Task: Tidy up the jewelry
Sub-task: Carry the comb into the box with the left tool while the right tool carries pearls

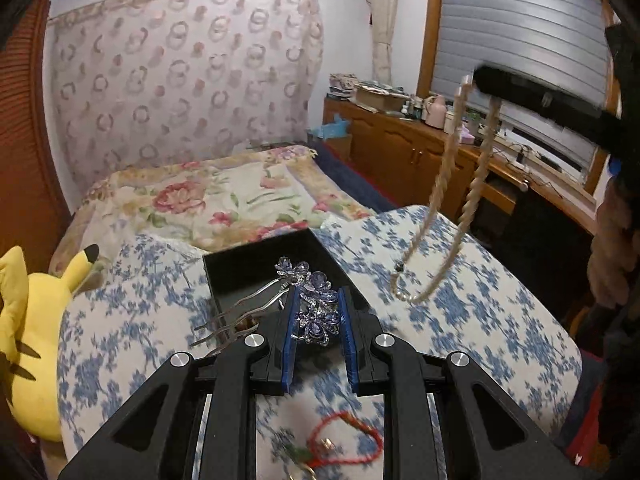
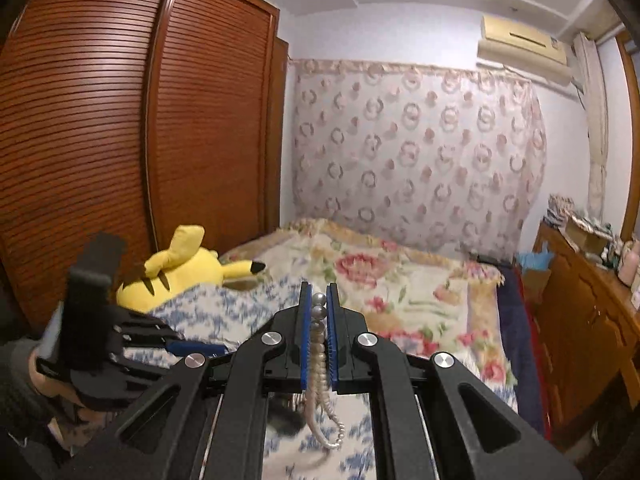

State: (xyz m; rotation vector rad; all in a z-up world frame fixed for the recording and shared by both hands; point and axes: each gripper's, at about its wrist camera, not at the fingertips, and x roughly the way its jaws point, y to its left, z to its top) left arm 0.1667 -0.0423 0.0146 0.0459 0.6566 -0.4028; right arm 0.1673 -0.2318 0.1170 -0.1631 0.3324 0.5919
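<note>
My left gripper [image 1: 318,296] is shut on a hair comb with blue crystal flowers [image 1: 310,288], held just above a black open box [image 1: 248,268] on a blue-and-white floral cushion [image 1: 460,312]. Its metal prongs point left. My right gripper [image 2: 319,292] is shut on a twisted pearl necklace [image 2: 320,364] that hangs below the jaws. In the left wrist view that necklace [image 1: 448,184] dangles from the right gripper [image 1: 478,76], high at the upper right, its lower loop above the cushion. A red cord bracelet [image 1: 348,436] lies on the cushion under the left gripper.
A yellow Pikachu plush [image 1: 28,332] lies left of the cushion. A floral bedspread [image 1: 224,192] is behind. A wooden cabinet [image 1: 400,144] with clutter runs along the right. A slatted wooden wardrobe [image 2: 100,120] stands at the left.
</note>
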